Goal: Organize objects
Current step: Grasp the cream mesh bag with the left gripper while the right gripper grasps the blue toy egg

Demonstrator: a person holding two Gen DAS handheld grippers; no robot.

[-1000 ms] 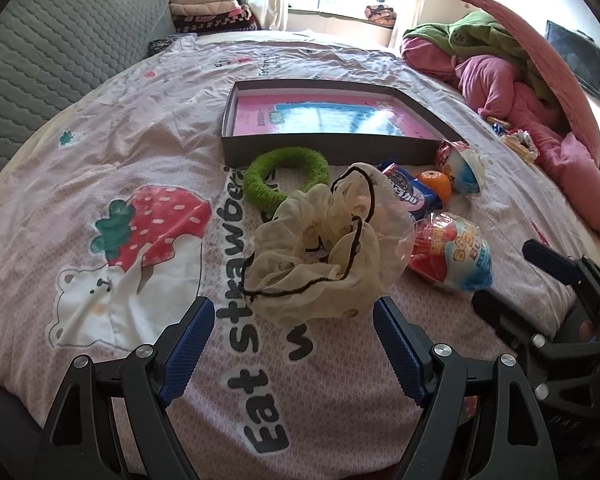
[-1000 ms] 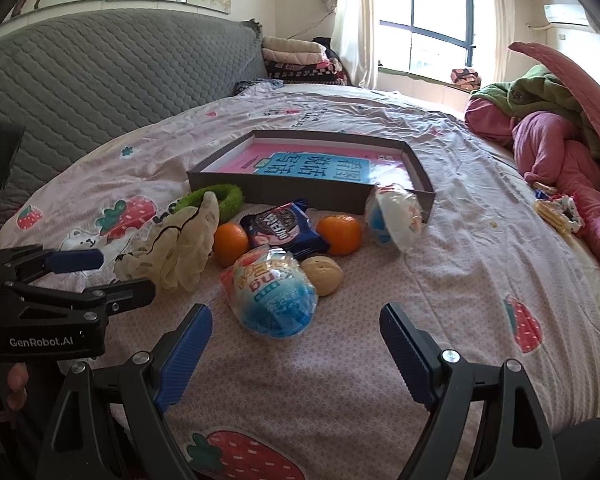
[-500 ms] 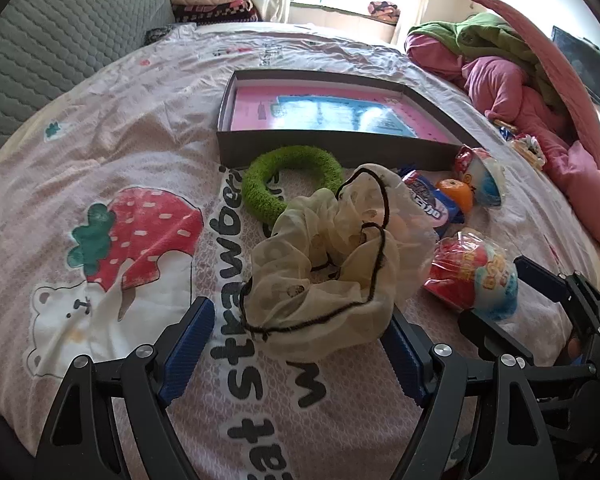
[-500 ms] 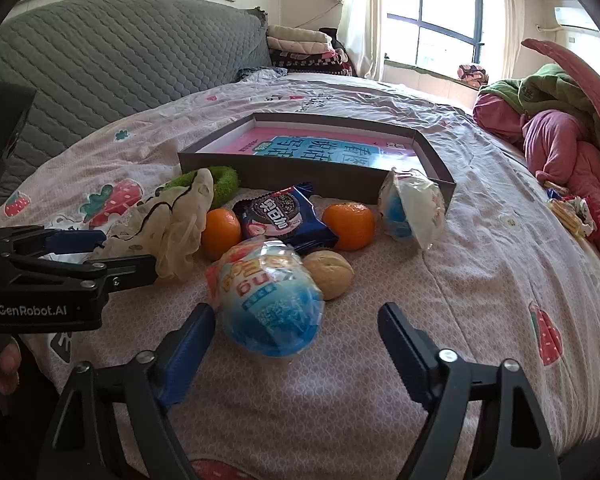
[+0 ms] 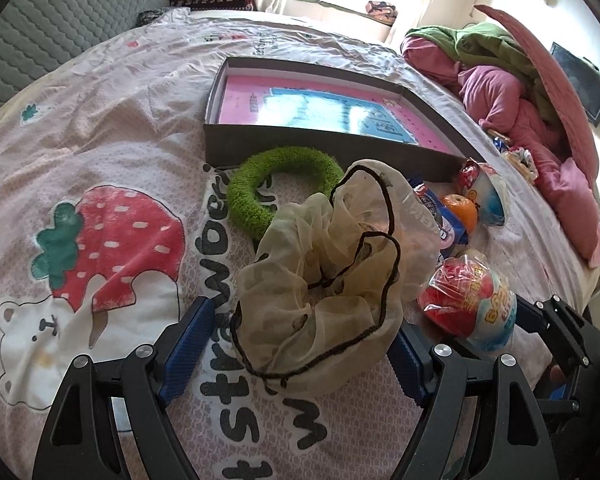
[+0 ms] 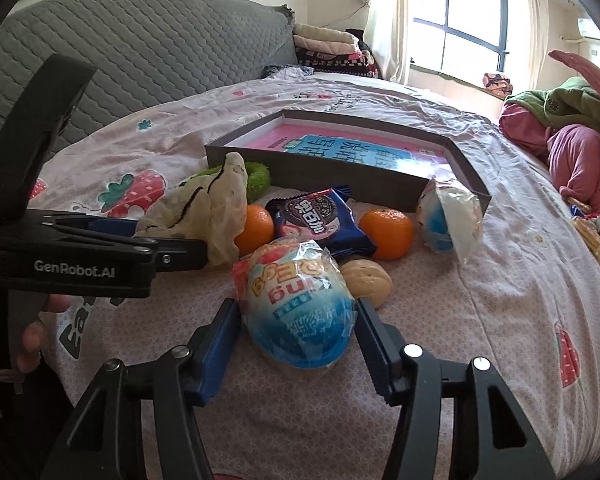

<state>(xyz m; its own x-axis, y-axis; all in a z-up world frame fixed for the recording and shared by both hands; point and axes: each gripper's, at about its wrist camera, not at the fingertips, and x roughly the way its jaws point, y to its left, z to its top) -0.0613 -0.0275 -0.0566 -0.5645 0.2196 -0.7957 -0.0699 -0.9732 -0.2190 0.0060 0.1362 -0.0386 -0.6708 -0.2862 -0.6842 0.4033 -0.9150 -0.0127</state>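
Bedding printed with strawberries (image 5: pixel 112 240) carries a scatter of small things in front of a shallow grey box (image 6: pixel 340 176) with a pink and blue sheet inside. The left gripper (image 5: pixel 296 344) has its blue pads (image 5: pixel 186 346) spread apart on either side of a cream hair scrunchie (image 5: pixel 332 280) with dark trim; the right pad is half hidden under the fabric, and the left one stands clear of it, so nothing is clamped. A green ring (image 5: pixel 276 188) lies just behind the scrunchie, against the box wall. The right gripper (image 6: pixel 298 344) brackets a wrapped toy egg (image 6: pixel 296 304) (red and blue, in crinkly plastic), both pads at its sides, though whether they press on it I cannot tell. Behind the egg sit a walnut (image 6: pixel 370 282), a cookie packet (image 6: pixel 320 224) and 2 oranges (image 6: pixel 386 234), with a second wrapped egg (image 6: pixel 450 220) beside the box corner. Pink and green bedclothes (image 6: pixel 572 136) are heaped at the far right.
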